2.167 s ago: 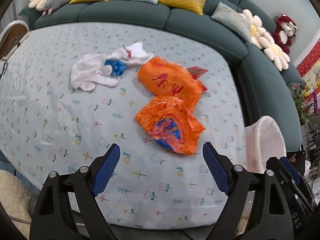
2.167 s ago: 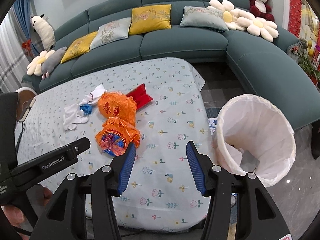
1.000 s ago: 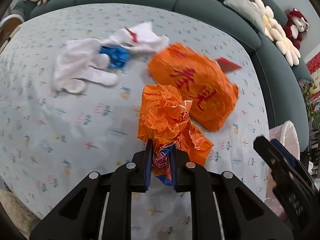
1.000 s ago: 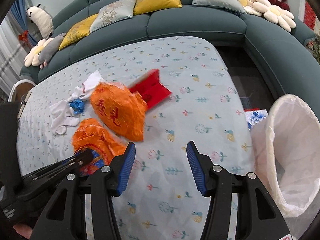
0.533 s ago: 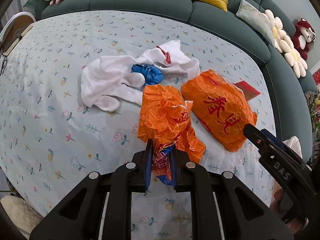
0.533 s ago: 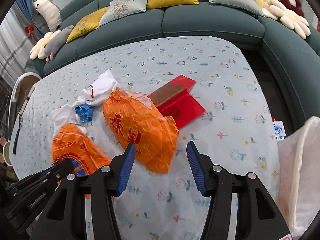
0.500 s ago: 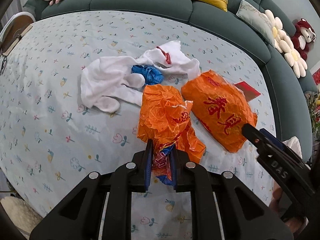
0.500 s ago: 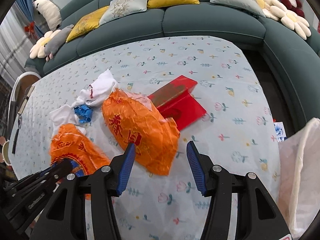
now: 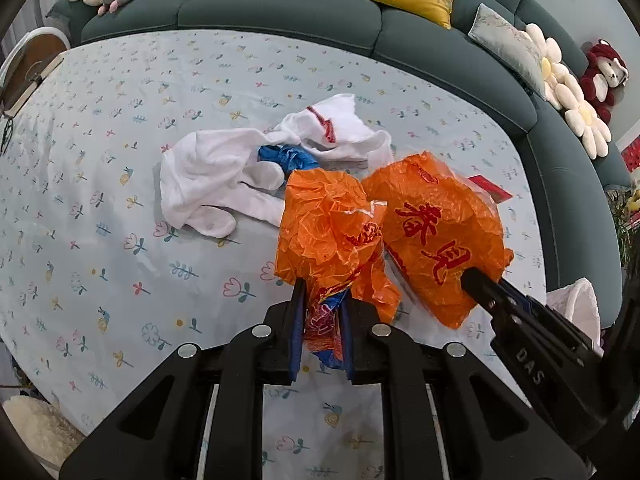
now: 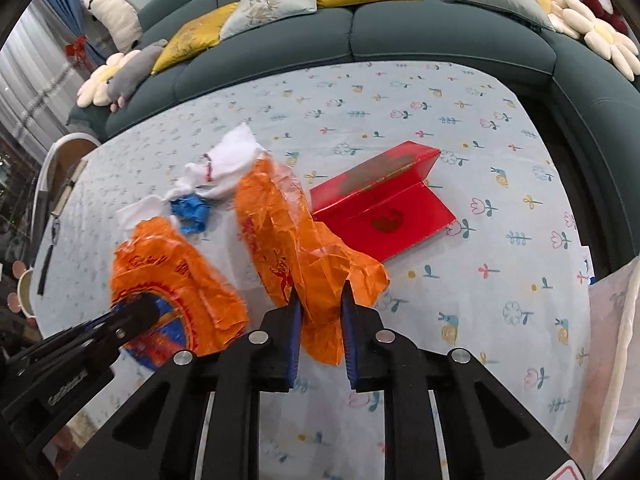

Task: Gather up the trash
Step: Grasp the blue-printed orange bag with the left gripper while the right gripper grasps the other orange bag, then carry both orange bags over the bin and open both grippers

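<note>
My left gripper (image 9: 320, 320) is shut on a crumpled orange wrapper with a blue patch (image 9: 332, 232), held just above the table; it also shows in the right wrist view (image 10: 176, 280). My right gripper (image 10: 318, 320) is shut on a second orange bag with red characters (image 10: 296, 248), seen in the left wrist view too (image 9: 440, 232). A white cloth (image 9: 224, 164) around a blue scrap (image 9: 286, 157) lies behind them. A red folded card (image 10: 384, 204) lies on the table to the right.
The table has a pale floral cloth (image 9: 120, 220). A white-lined bin (image 10: 612, 360) stands off the table's right edge. A teal sofa (image 10: 400, 32) with cushions curves around the back and right. A chair (image 9: 28, 64) stands at the left.
My right gripper has closed on the orange bag with red characters, which was open in front of it before. The left gripper still holds its wrapper, and the view has shifted slightly.
</note>
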`<move>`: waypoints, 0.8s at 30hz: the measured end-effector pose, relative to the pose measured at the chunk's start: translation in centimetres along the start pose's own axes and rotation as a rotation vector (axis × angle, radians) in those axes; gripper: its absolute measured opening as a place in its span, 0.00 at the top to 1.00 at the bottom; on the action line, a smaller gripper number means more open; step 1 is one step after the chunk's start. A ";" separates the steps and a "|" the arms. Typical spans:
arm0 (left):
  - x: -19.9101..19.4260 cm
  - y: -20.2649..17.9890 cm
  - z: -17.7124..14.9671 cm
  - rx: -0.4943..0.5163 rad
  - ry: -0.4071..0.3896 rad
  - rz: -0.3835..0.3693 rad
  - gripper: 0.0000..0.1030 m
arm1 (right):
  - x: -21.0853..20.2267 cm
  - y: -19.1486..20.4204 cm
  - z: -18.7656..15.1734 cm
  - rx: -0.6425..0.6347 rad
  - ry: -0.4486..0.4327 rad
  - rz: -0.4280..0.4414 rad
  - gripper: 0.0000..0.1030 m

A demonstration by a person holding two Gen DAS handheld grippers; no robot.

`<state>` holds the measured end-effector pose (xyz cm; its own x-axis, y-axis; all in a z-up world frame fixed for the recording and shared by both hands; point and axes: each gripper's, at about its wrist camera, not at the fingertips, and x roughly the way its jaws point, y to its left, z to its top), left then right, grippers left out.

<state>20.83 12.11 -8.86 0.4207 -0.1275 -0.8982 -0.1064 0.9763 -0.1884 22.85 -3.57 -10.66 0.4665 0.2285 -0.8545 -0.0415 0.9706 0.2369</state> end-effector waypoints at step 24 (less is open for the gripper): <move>-9.1 -13.6 -5.8 0.226 -0.064 -0.184 0.86 | -17.9 -10.3 -5.9 0.153 -0.264 -0.111 0.86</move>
<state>13.25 -0.96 -0.40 0.4707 -0.3020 -0.8290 0.1769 0.9528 -0.2466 9.66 -17.20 -0.51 0.6747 0.0749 -0.7343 0.1464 0.9615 0.2326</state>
